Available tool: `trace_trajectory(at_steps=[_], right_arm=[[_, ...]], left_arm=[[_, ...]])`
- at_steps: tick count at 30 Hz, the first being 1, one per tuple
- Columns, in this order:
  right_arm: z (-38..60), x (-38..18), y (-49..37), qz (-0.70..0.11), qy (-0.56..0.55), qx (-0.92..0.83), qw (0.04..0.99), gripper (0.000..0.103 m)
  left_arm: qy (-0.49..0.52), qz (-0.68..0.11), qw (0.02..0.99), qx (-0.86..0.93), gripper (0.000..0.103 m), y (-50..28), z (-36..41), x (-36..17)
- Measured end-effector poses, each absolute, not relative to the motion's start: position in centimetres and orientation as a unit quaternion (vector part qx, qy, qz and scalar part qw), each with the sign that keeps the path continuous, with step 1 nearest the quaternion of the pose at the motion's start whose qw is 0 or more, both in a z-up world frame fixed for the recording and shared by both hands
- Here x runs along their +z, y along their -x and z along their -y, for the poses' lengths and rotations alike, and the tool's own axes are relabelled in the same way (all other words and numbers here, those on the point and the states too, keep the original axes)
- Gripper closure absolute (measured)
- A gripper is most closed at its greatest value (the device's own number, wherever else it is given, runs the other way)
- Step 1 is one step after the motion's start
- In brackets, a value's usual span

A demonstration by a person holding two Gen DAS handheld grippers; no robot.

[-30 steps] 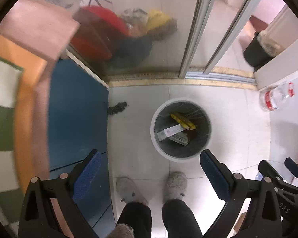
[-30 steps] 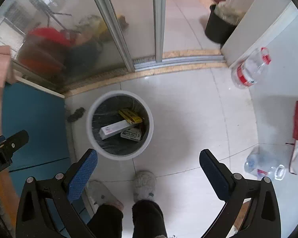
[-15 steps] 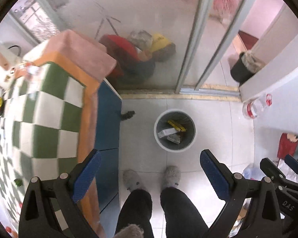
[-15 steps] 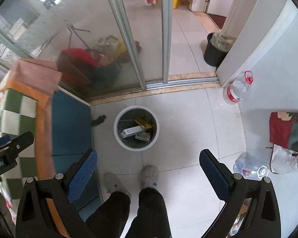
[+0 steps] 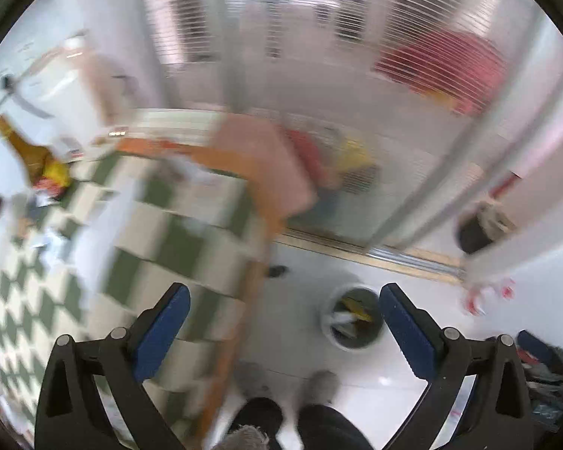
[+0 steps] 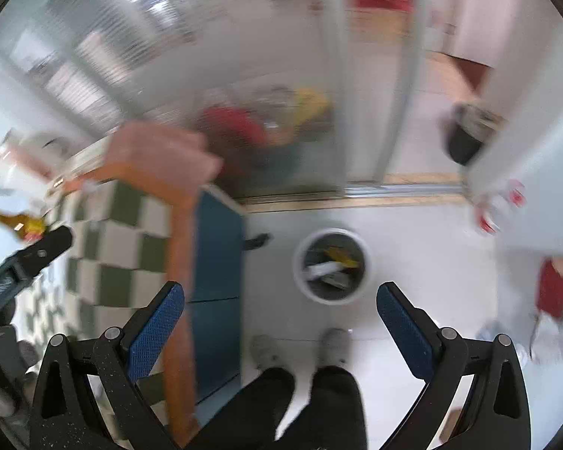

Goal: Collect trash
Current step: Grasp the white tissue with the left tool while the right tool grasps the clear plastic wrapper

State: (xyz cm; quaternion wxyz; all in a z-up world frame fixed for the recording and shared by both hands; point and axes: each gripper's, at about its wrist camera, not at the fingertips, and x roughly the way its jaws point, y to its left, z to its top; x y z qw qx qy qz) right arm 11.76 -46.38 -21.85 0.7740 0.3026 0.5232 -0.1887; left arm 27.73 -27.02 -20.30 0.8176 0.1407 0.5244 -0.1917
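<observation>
We are looking at a surface (image 5: 146, 225) checked in green and cream, edged in orange. Our left claw (image 5: 283, 332) and right claw (image 6: 279, 328) are showing blue pads on black frames. The bin (image 6: 300, 262) is wearing a white rim around a grey inside, holding yellow and white scraps. The floor (image 6: 413, 232) is showing white.

Round white-rimmed waste bin (image 6: 333, 270) stands upright on pale floor tiles, holding a yellow packet (image 6: 340, 254) and white carton (image 6: 321, 269)
</observation>
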Motion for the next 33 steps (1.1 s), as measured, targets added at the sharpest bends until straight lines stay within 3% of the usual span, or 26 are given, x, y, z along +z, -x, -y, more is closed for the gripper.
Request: trace_trajectory(at_steps=[9, 14, 15, 19, 21, 22, 23, 24, 25, 27, 28, 33], right_arm=[[35.0, -23.4, -35.1, -0.558, -0.232, -0.057, 0.795, 0.0], [31.6, -27.7, -45.0, -0.585, -0.191, -0.036, 0.788, 0.0], [31.2, -28.7, -46.2, -0.589, -0.186, -0.034, 0.786, 0.0], [30.0, -31.6, -49.4, -0.605, -0.178, -0.034, 0.776, 0.008], [29.4, -32.2, -49.9, -0.604, -0.165, -0.034, 0.779, 0.015], [29.1, -32.2, -49.9, -0.601, -0.156, -0.032, 0.784, 0.018], [28.6, -32.2, -50.0, -0.599, -0.141, -0.031, 0.788, 0.023], [28.2, -32.1, -49.9, -0.594, -0.126, -0.034, 0.793, 0.038], [28.0, -32.0, -49.9, -0.59, -0.114, -0.04, 0.799, 0.049], [27.9, -32.1, -49.7, -0.589, -0.115, -0.035, 0.799, 0.093], [28.1, -32.2, -49.4, -0.591, -0.128, -0.026, 0.796, 0.1], [29.3, -30.7, -47.0, -0.565, -0.172, -0.022, 0.806, 0.102]], left_arm=[[-0.17, -0.575, 0.799, -0.044, 0.001, -40.8, 11.9, -26.7], [-0.129, -0.633, 0.76, -0.073, 0.003, -45.4, 9.3, -32.3], [-0.122, -0.641, 0.754, -0.076, 0.013, -46.1, 9.0, -33.3], [-0.071, -0.647, 0.754, -0.087, 0.03, -47.9, 7.7, -34.6], [-0.068, -0.638, 0.762, -0.087, 0.06, -48.2, 7.6, -34.1], [-0.065, -0.635, 0.765, -0.086, 0.071, -48.2, 7.4, -33.8], [-0.063, -0.636, 0.764, -0.088, 0.093, -48.3, 7.3, -33.7], [-0.055, -0.641, 0.761, -0.091, 0.101, -48.5, 7.0, -33.7], [-0.048, -0.643, 0.759, -0.09, 0.101, -48.5, 6.8, -33.6], [-0.051, -0.638, 0.764, -0.082, 0.101, -48.2, 6.4, -33.2], [-0.052, -0.636, 0.766, -0.08, 0.101, -48.0, 6.2, -33.0], [-0.043, -0.616, 0.783, -0.077, 0.101, -46.1, 5.5, -30.4]])
